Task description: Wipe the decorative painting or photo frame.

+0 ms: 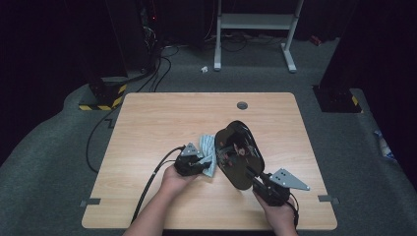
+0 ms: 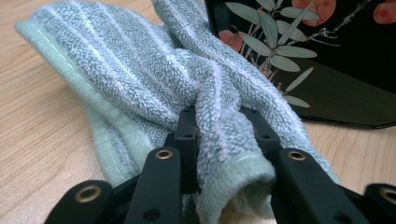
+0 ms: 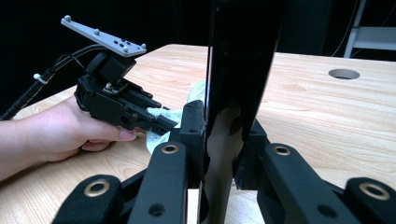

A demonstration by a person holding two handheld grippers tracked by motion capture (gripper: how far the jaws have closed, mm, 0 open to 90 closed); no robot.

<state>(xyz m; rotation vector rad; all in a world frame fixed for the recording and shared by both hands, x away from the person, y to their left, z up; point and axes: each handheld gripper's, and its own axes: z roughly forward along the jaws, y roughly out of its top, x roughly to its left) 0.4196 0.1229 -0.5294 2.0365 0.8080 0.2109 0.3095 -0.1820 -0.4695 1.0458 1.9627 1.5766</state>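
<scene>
A pale green, white-striped terry towel [image 2: 140, 79] is bunched between the left gripper [image 2: 219, 126] jaws, trailing ahead of them. Beside it, a glossy black tray [image 1: 239, 153] painted with leaves and fruit stands on edge, clamped by the right gripper [image 3: 224, 135].

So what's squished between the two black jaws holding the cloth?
A bunched fold of the pale green striped terry towel sits clamped in the left hand-held gripper, seen in the left gripper view.

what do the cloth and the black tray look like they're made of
Cloth: terry towelling, probably cotton; looped fuzzy pile, pale green with white stripes, stitched hem.
Tray: likely lacquered wood or plastic; glossy black surface with reflections, painted leaves and orange fruit.
Table: light wood-grain top, probably laminate, matte.
</scene>
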